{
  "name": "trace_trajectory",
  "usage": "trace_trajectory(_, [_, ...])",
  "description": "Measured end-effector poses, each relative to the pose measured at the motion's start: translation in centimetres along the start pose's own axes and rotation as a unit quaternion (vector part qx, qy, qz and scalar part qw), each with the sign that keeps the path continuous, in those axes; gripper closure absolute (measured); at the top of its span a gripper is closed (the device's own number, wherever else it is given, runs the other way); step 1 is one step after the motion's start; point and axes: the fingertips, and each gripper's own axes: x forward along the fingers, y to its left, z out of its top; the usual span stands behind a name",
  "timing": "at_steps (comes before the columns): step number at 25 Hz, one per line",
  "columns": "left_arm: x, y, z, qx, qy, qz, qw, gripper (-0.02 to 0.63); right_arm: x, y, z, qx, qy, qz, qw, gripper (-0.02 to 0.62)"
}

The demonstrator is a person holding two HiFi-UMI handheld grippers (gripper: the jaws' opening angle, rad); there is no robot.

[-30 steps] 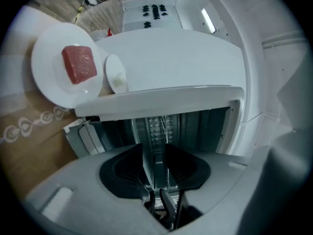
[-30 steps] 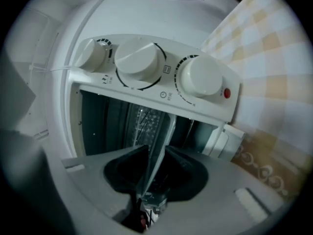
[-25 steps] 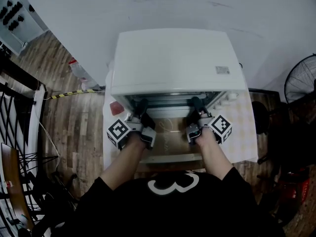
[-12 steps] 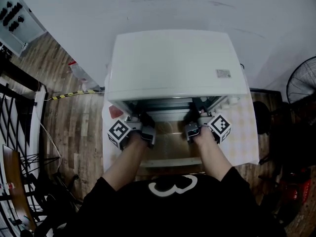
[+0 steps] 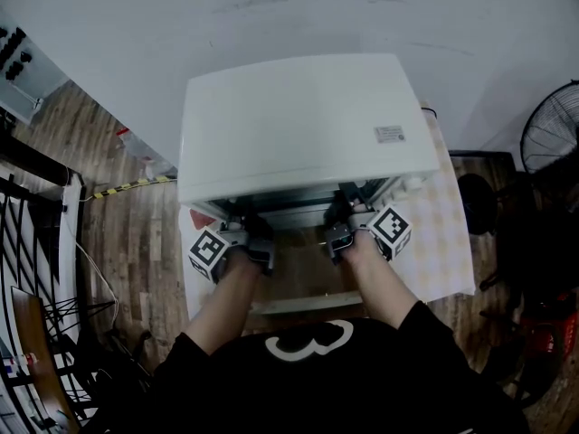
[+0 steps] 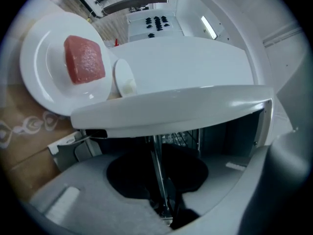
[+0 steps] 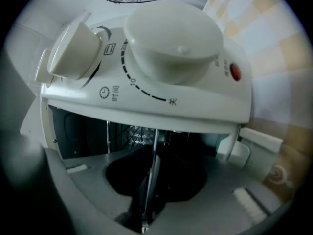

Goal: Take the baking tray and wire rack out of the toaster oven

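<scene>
White toaster oven (image 5: 298,125) stands open straight ahead of both jaws. The left hand-held gripper (image 6: 159,180) has just been closing and, narrow, pinches the front rod of the wire rack (image 6: 155,151) at the oven mouth. The right hand-held gripper (image 7: 149,180) has closed likewise on that rod, with the grid beyond.

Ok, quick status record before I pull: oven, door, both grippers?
oven: white
door: open, folded down
left gripper: in the opening, jaws have just been closing, now on a thin metal edge; rack or tray, cannot tell
right gripper: in the opening, jaws have just been closing, also on the metal edge
pulled out: nothing yet
</scene>
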Motion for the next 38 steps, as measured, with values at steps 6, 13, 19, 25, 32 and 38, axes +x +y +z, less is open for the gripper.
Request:
trace_trajectory(6, [0.4,0.3,0.1,0.004,-0.003,0.007,1.0000,0.534,0.3,-0.2,0.2,0.016,-0.001,0.013,1.000,0.531])
trace_trajectory(13, [0.5,0.5,0.1,0.001,-0.013,0.002,0.9999,0.534,0.3,0.0,0.0,0.025,-0.002,0.016,1.000,0.531])
trace_trajectory(19, [0.2,0.5,0.1,-0.008,-0.027,-0.006,0.9996,0.535,0.0,0.0,-0.1,0.020,0.001,0.012,1.000,0.529])
trace_trajectory(25, [0.0,0.4,-0.1,-0.007,-0.031,-0.007,0.9995,0.537,-0.4,-0.1,-0.2,0.028,0.008,0.005,1.000,0.529])
trace_trajectory(32, [-1.2,0.5,-0.3,-0.009,-0.029,-0.008,0.9995,0.538,-1.5,-0.3,-0.8,0.029,0.011,0.005,1.000,0.529])
trace_trajectory(38, [-2.8,0.4,-1.1,-0.014,-0.020,-0.009,0.9997,0.540,-3.2,-0.3,-1.2,0.030,0.006,0.006,1.000,0.529])
